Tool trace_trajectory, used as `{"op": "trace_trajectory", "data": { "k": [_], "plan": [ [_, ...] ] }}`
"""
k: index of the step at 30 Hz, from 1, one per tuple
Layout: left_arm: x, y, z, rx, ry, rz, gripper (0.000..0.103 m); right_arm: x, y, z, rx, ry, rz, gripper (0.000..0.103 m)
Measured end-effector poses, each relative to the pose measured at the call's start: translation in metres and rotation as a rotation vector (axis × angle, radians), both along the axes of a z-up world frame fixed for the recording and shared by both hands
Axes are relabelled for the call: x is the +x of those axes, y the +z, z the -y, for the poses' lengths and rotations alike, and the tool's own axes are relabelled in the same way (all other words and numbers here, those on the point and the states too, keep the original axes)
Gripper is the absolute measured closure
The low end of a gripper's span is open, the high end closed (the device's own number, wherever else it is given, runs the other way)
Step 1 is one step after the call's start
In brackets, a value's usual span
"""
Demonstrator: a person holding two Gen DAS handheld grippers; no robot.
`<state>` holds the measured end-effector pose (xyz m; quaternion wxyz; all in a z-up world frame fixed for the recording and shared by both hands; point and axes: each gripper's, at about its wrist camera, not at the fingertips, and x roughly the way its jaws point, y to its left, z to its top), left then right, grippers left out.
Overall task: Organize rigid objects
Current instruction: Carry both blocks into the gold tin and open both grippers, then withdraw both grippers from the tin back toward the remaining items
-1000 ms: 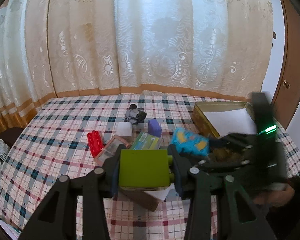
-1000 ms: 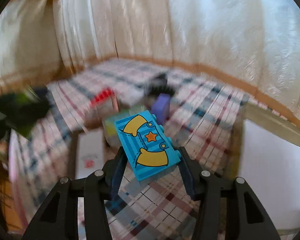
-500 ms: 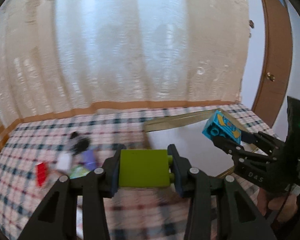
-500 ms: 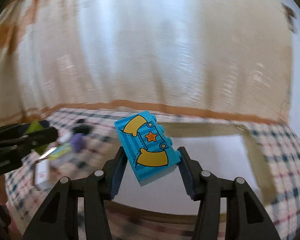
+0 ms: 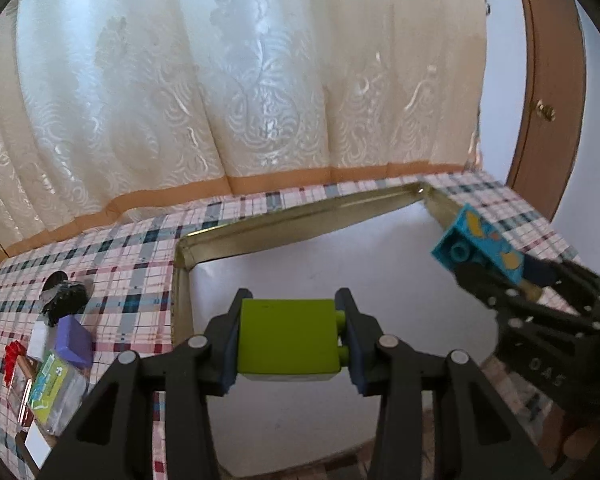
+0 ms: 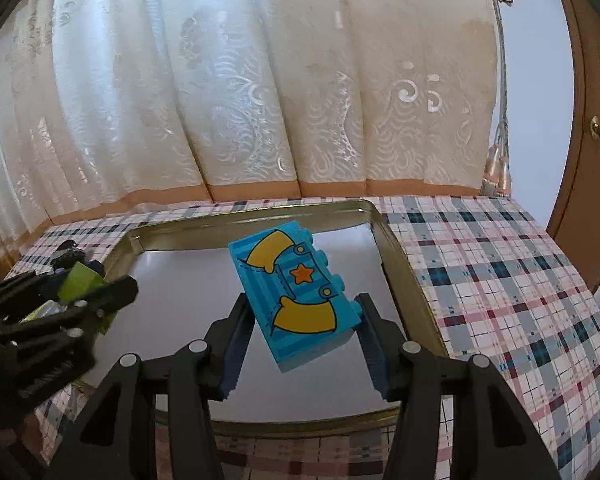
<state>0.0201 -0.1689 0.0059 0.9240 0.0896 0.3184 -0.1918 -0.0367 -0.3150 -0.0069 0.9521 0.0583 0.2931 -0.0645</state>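
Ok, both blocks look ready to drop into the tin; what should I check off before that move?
1. Left gripper clamped on green block: ok.
2. Right gripper clamped on blue block: ok, block sits tilted.
3. Both blocks over the gold tin: ok.
4. Tin floor free of other items: ok.
5. Grippers apart from each other: ok.
6. Height above the tin floor: cannot tell.

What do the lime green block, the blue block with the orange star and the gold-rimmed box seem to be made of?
Lime green block: likely moulded plastic, smooth and matt, with round studs on its side.
Blue block with the orange star: likely plastic too, studded, with a printed picture on its face.
Gold-rimmed box: probably tin; its thin walls shine and mirror light.
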Motion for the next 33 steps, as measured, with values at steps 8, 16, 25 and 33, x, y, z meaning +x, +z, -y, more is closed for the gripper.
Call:
{"op": "trace_trajectory", "data": {
  "k": [8,16,25,33],
  "plan": [
    [0.013,-0.020,0.001,-0.004,0.002,-0.061,0.061,0.010,-0.011,-0.002,0.002,0.009,-0.059,0.049],
    [0.016,-0.032,0.005,0.031,0.001,-0.073,0.060,0.015,-0.019,-0.006,-0.002,0.002,-0.096,0.043],
    [-0.003,-0.012,-0.008,0.007,0.081,0.083,0.000,-0.005,-0.001,0.010,0.057,-0.089,0.055,0.028],
    [-0.005,-0.006,-0.028,-0.038,0.142,0.112,0.000,-0.013,0.006,0.011,0.069,-0.114,0.133,0.027]
  ]
}}
